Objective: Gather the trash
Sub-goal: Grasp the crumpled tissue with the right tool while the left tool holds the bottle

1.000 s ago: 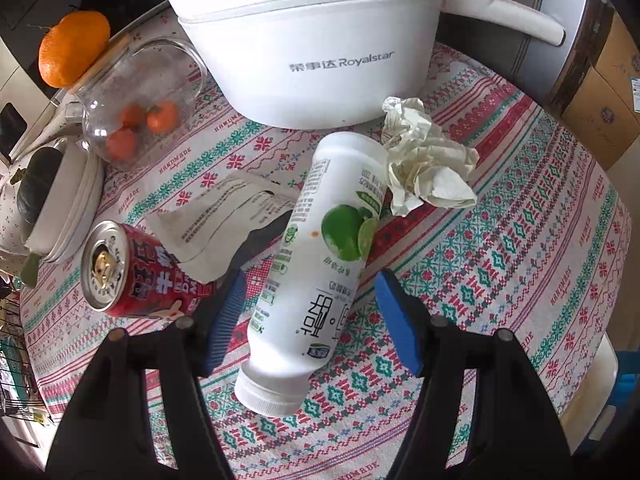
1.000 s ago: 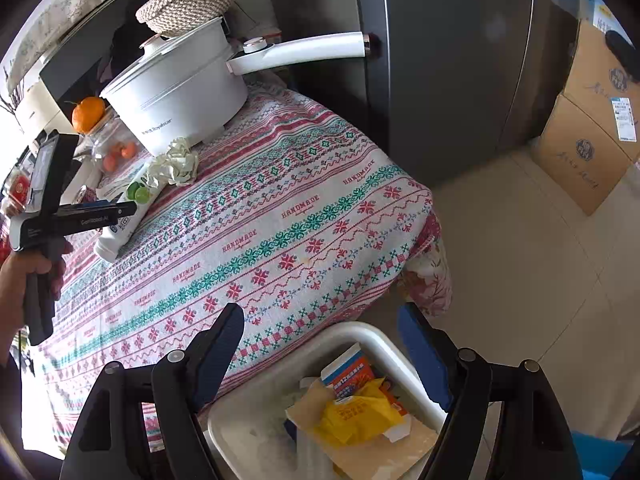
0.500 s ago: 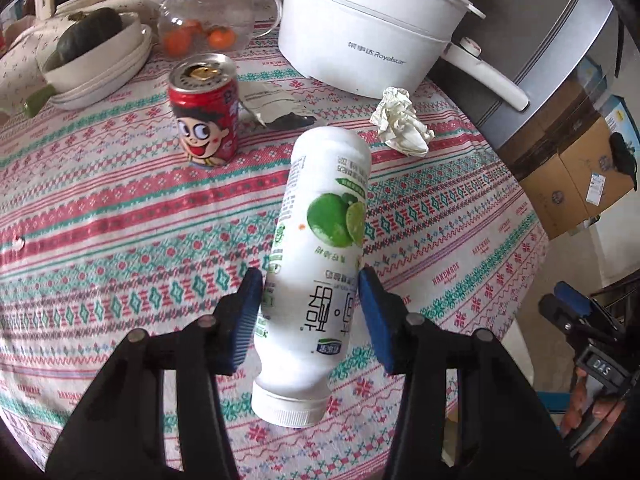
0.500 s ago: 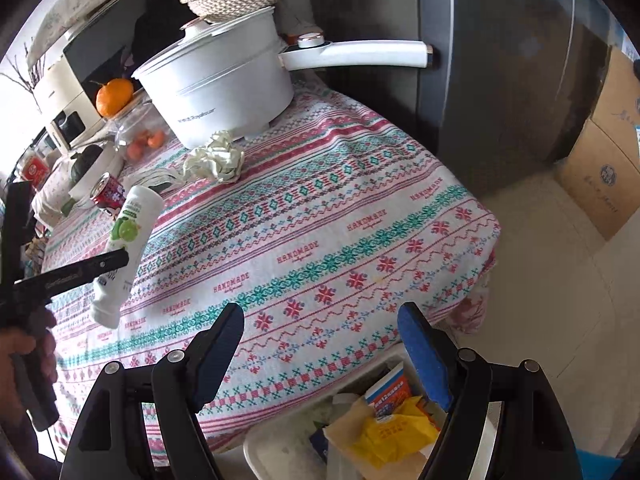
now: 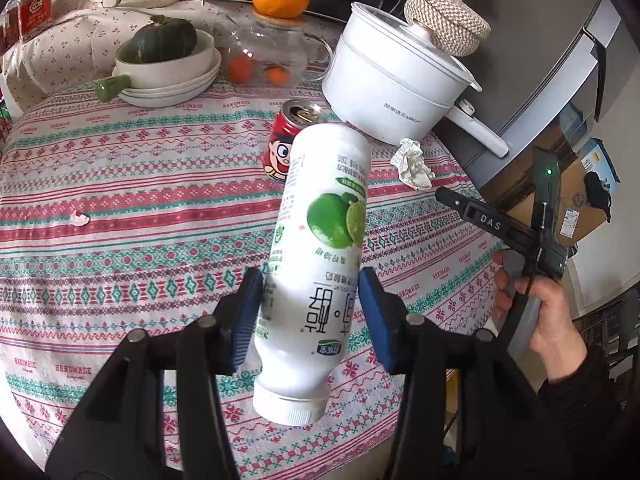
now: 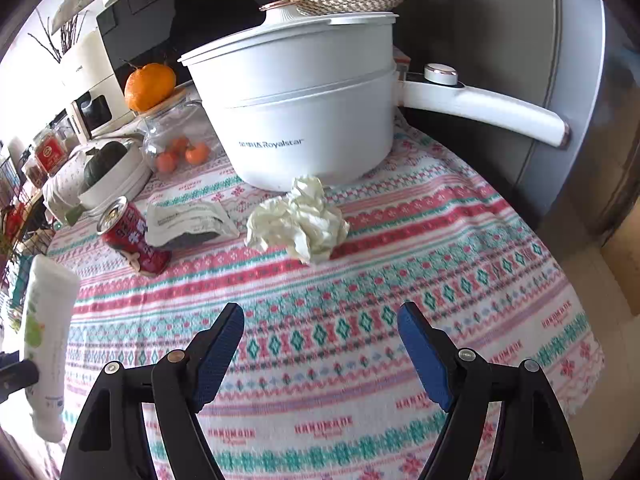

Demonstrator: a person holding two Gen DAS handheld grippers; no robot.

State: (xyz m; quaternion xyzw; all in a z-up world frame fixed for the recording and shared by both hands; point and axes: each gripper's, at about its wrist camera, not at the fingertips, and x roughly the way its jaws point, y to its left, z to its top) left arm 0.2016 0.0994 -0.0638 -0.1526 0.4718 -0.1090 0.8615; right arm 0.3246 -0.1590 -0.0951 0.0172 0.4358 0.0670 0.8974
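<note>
A patterned cloth (image 6: 440,280) covers the table. At its far side stands a white pot (image 6: 296,120), its long handle jutting right. Just before the pot lies crumpled paper (image 6: 298,220), with a flat wrapper (image 6: 188,222) and a red can (image 6: 132,240) to its left. The left gripper (image 5: 310,304) is clamped on a white bottle (image 5: 320,248), lifted above the cloth, cap nearest the camera. The right gripper (image 6: 320,344) hangs over the cloth with its jaws apart, holding nothing.

Pot (image 6: 304,120) crowds crumpled paper (image 6: 298,220)
</note>
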